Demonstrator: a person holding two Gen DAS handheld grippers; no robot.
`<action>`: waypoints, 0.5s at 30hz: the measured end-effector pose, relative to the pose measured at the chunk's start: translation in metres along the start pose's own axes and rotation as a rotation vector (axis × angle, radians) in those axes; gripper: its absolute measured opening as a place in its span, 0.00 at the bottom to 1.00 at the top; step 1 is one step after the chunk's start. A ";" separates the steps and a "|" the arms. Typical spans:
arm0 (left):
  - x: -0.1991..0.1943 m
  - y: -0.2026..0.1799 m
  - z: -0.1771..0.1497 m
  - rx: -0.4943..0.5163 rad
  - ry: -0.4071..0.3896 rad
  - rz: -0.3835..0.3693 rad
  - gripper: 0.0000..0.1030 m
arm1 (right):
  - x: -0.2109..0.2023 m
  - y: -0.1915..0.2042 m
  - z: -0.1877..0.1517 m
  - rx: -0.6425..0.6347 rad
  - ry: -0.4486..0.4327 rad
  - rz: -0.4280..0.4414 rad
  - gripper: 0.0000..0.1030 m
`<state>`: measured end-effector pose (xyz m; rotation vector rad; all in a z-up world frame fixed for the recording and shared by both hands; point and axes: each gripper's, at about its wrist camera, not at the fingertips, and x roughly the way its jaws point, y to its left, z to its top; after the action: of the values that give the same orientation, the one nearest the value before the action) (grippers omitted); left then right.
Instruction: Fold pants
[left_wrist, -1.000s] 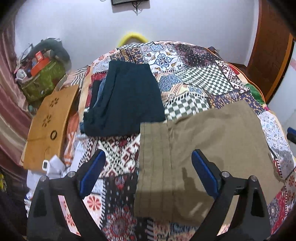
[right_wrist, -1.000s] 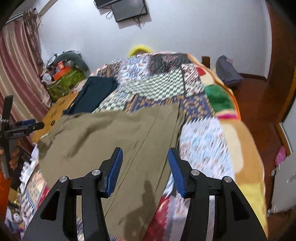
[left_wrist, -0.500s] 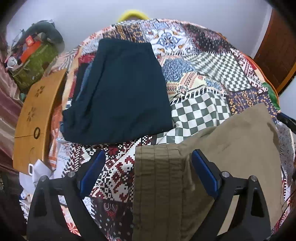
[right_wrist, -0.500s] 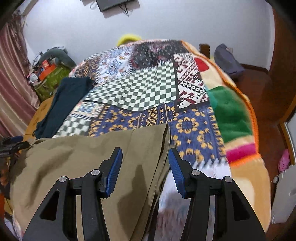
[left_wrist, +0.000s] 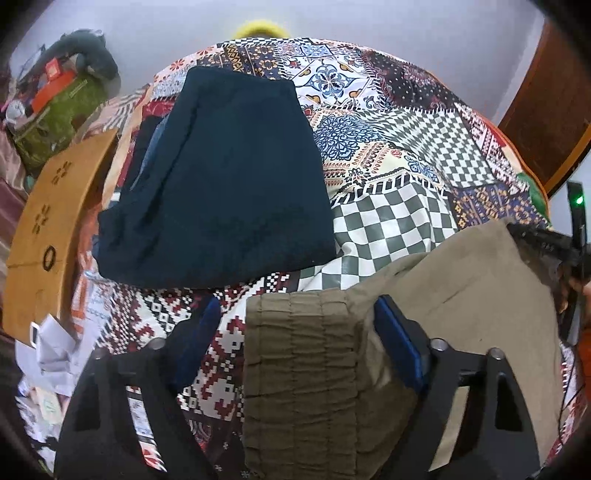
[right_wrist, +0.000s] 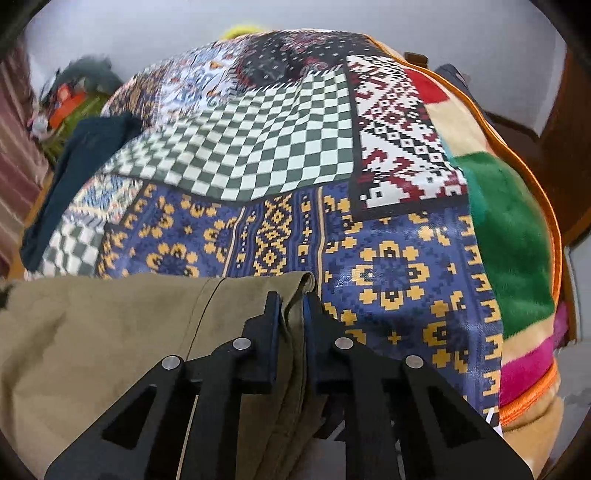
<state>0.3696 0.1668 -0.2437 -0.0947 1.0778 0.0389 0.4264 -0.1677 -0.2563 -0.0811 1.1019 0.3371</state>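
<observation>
Olive pants (left_wrist: 461, 295) lie flat on the patchwork bedspread (left_wrist: 399, 221). Their gathered waistband sits between the fingers of my left gripper (left_wrist: 297, 332). Those jaws are closing. The right blue pad (left_wrist: 397, 343) is at the fabric, while the left pad stands clear of it. In the right wrist view the other end of the pants (right_wrist: 110, 332) fills the lower left. My right gripper (right_wrist: 293, 306) is closing on a raised fold at the hem corner, and both pads pinch the cloth.
A folded navy garment (left_wrist: 229, 184) lies on the bedspread beyond the waistband. A wooden board (left_wrist: 48, 221) and a green bag (left_wrist: 62, 107) stand off the bed's left side. The bed's orange-trimmed edge (right_wrist: 554, 236) drops off at the right.
Both grippers came down onto the olive pants. The right jaws went from wide apart to pinching the hem corner. The left jaws narrowed a little around the waistband.
</observation>
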 end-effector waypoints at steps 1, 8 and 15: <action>0.000 0.002 -0.001 -0.012 -0.001 -0.001 0.81 | 0.001 0.001 0.000 -0.012 0.004 -0.009 0.10; 0.011 0.013 -0.003 -0.102 0.029 0.005 0.82 | 0.009 0.005 0.000 -0.034 0.016 -0.045 0.10; -0.001 0.007 -0.001 -0.057 0.025 0.033 0.82 | -0.014 0.010 0.003 -0.007 -0.039 -0.064 0.13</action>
<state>0.3678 0.1735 -0.2438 -0.1288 1.1033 0.0984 0.4205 -0.1609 -0.2414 -0.1151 1.0569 0.2845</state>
